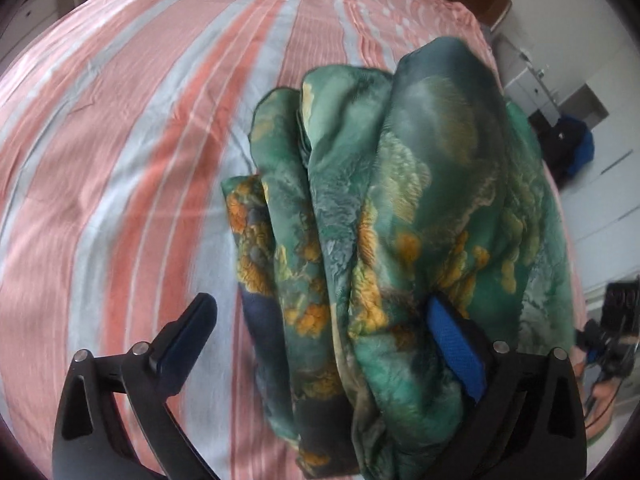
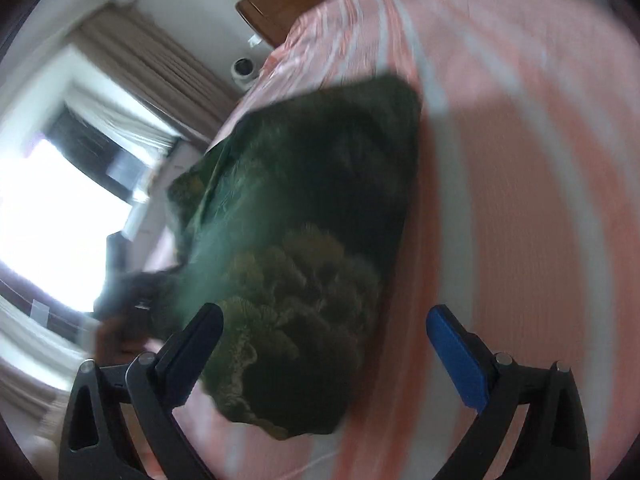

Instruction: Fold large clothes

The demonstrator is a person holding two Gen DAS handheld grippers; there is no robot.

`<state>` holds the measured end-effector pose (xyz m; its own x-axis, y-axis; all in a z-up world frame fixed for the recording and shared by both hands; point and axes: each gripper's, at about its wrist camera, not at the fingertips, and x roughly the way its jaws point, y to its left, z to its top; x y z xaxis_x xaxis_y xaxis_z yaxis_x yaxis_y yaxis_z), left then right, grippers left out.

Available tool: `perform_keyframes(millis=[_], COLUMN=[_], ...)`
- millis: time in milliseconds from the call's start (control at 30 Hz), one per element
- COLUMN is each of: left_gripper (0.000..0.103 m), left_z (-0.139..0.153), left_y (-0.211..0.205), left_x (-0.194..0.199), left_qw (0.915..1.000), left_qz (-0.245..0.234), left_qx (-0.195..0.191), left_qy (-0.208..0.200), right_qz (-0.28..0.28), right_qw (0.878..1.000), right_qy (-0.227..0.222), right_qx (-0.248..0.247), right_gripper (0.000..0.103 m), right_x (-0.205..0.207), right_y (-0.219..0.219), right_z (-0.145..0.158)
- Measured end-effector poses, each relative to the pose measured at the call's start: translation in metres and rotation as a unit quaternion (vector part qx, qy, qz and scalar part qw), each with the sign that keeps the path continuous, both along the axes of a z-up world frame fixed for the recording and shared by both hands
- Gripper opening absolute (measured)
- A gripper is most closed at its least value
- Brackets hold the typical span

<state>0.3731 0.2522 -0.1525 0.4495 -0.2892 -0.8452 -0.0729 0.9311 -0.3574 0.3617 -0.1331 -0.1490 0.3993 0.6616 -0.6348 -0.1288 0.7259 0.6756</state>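
**Fold bundle on bed, both grippers wide**

Left wrist: left gripper (image 1: pixel 320 320) jaws wide, green printed garment (image 1: pixel 384 208) bunched between them, draped over the blue pad; pulling away may drag layers apart. Striped bedsheet (image 1: pixel 120 160) underneath.

Right wrist: right gripper (image 2: pixel 324 328) wide, empty, garment (image 2: pixel 304 240) just beyond. Window (image 2: pixel 60 220) left, headboard (image 2: pixel 288 4) far.

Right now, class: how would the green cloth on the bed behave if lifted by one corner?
The green cloth probably flops and unfolds: its layers sit loosely bunched. It looks smooth and sheeny, so perhaps slippery. It likely weighs little, sagging softly over the left gripper's finger.
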Motion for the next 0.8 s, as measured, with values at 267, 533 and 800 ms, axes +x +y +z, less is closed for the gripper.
perform_keyframes(millis=[267,533,800], left_gripper=[0.103,0.051,0.089], left_z=[-0.024,0.053,0.120], left_y=[0.007,-0.026,-0.057], left_x=[0.009,-0.015,0.067], left_qw=[0.9933,0.9949,0.9885], left_qz=[0.034,0.024,0.040], left_qx=[-0.103,-0.076,0.000], left_qy=[0.042,-0.062,-0.146], right_qz=[0.054,0.086,0.040], right_qw=[0.997,0.952,0.958], right_qy=[0.054,-0.199,-0.234], right_qx=[0.000,-0.214,-0.160], right_gripper=[0.094,0.070,0.075], right_x=[0.053,-0.020,0.059], right_y=[0.052,0.110,0.063], right_z=[-0.033,0.062,0.117])
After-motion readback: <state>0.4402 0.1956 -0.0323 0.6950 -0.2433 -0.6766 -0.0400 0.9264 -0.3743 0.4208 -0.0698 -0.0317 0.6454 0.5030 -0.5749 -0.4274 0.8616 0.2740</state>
